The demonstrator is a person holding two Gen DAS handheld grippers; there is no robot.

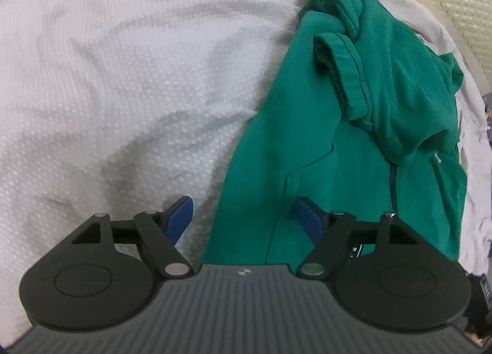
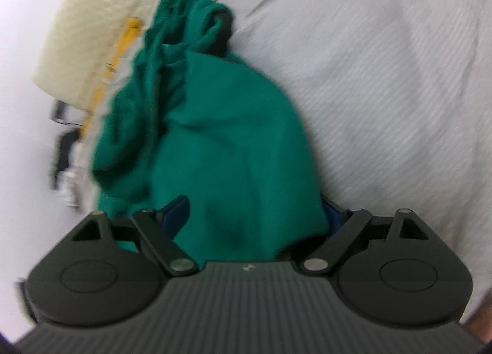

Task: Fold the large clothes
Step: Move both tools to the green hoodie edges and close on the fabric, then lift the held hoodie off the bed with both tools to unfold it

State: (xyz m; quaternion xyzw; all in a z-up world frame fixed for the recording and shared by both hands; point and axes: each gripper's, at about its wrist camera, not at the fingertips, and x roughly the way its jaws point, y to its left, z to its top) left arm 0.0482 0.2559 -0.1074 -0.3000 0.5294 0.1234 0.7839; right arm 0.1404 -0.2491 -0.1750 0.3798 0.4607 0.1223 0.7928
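A green garment [image 1: 353, 126] lies crumpled on the pale bedsheet [image 1: 123, 77], its cuffed sleeve bunched on top. In the left wrist view my left gripper [image 1: 244, 217] hangs open just over the garment's near left edge. One blue pad [image 1: 181, 215] is above the sheet and the other is above the green cloth. In the blurred right wrist view the same garment [image 2: 221, 138] fills the gap of my right gripper [image 2: 255, 215]. Its blue fingers [image 2: 176, 212] stand wide apart, open, and the right one is partly hidden behind the cloth.
The sheet [image 2: 384, 92] spreads wide beside the garment. A cream quilted headboard or wall panel [image 1: 461, 0] borders the bed's far side. Beyond the bed's edge are yellow and dark objects [image 2: 64, 145], too blurred to name.
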